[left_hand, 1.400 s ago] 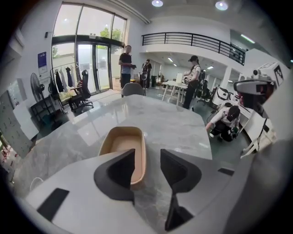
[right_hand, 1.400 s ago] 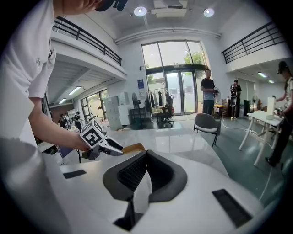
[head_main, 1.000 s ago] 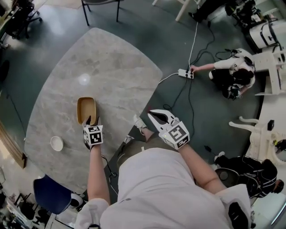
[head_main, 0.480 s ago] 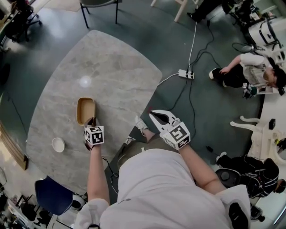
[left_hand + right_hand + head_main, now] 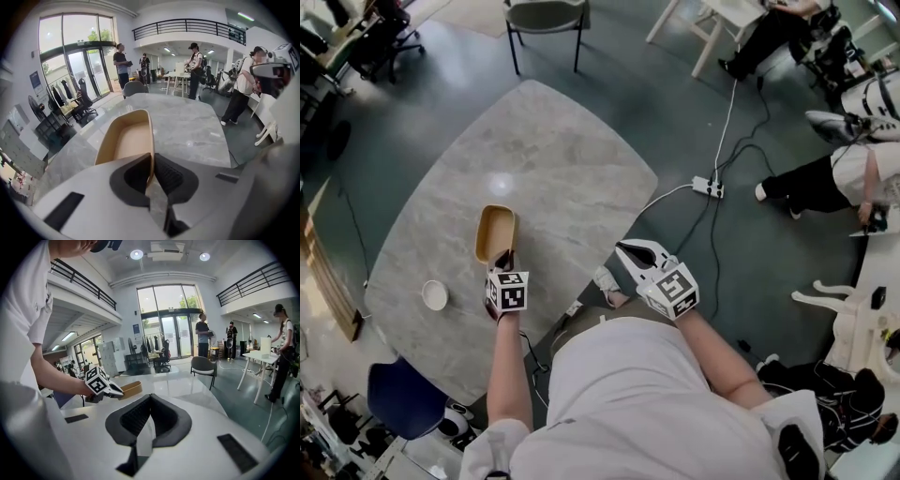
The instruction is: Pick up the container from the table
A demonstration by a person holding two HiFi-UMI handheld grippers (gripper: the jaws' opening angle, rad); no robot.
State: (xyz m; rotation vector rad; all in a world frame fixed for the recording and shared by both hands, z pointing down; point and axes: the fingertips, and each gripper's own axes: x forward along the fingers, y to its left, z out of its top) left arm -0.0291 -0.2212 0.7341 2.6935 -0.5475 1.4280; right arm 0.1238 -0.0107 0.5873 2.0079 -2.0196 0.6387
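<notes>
At the lower left of the head view, the left gripper [image 5: 502, 262] sits at the near end of the container [image 5: 494, 232], a tan oblong box on the grey table [image 5: 572, 159]. The container's long axis runs up the frame, almost straight on from the gripper. Its whole length therefore reaches beyond the grip, and I judge that any lift will lever on that one end. The right gripper [image 5: 639, 255] is well apart at lower centre, past the table edge, so the left hand is plainly the nearer one. From above, the grip itself is too small to read. The left gripper view settles it: the jaws pinch the container's right-hand wall, one pad inside and one outside, and the open container stretches toward the upper middle of the frame. The right gripper view shows its own jaws pressed together on nothing. At its middle left it shows the left gripper and container side-on, but I cannot tell whether the container's bottom is clear of the table. A small white bowl [image 5: 435, 295] lies near, left of the left hand.
</notes>
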